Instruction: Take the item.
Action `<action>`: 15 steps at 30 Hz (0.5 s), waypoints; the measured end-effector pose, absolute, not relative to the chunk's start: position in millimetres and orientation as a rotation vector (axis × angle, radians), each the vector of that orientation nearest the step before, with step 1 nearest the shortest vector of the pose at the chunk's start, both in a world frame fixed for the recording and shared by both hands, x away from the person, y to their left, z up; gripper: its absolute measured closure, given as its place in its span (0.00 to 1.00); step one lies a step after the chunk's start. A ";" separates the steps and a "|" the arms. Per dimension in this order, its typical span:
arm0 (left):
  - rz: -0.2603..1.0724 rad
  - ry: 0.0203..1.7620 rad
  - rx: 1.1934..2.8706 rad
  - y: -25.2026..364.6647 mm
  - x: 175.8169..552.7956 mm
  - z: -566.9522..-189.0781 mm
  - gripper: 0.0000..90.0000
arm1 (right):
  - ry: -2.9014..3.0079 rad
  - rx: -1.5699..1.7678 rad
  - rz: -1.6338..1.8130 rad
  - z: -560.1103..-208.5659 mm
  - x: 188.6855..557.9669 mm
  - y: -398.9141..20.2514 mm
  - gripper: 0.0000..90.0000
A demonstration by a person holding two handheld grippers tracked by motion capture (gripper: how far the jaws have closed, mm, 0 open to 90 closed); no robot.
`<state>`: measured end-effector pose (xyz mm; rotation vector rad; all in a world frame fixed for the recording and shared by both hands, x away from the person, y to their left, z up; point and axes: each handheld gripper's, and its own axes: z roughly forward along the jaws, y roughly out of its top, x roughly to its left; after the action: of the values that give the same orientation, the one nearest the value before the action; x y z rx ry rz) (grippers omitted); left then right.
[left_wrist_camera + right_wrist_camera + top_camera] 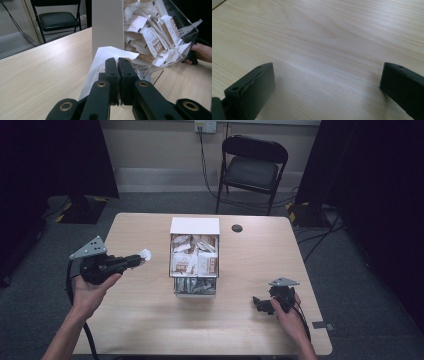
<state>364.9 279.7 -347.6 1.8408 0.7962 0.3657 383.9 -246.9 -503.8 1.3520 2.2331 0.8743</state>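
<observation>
A white sachet [105, 58] is pinched between the shut jaws of the left gripper [141, 259], left of the clear box [194, 287], so setting-down is judged next, needing release over the table [150, 315], while the right gripper [260, 304] rests open.

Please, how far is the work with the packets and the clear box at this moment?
Done: one white packet is outside the clear box, clamped in the shut left gripper over the table.

In hand: that packet is held left of the box.

Left: the box holds many packets, and the right gripper rests open on the table, holding nothing.
</observation>
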 end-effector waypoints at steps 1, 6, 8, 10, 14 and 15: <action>0.366 0.798 1.848 279.0 365.9 -350.0 0.97 | 2.233 1.352 0.874 -503.8 383.9 -247.0 0.00; 0.356 0.819 1.875 277.2 370.3 -360.3 0.97 | 2.233 1.352 0.874 -503.8 383.9 -246.9 0.00; 0.351 0.826 1.877 276.8 371.8 -364.0 0.97 | 2.233 1.352 0.874 -503.8 383.9 -246.9 0.00; 0.348 0.827 1.887 276.2 373.2 -367.1 0.97 | 2.233 1.352 0.874 -503.8 383.9 -246.9 0.00; 0.344 0.819 1.914 273.1 374.9 -373.5 0.97 | 2.233 1.352 0.874 -503.8 383.9 -246.9 0.00; 0.349 0.819 1.926 271.4 375.3 -375.3 0.97 | 2.233 1.352 0.874 -503.8 383.9 -246.9 0.00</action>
<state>375.3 271.4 -375.3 1.9264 0.8194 0.3490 383.9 -246.9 -503.8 1.3519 2.2332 0.8742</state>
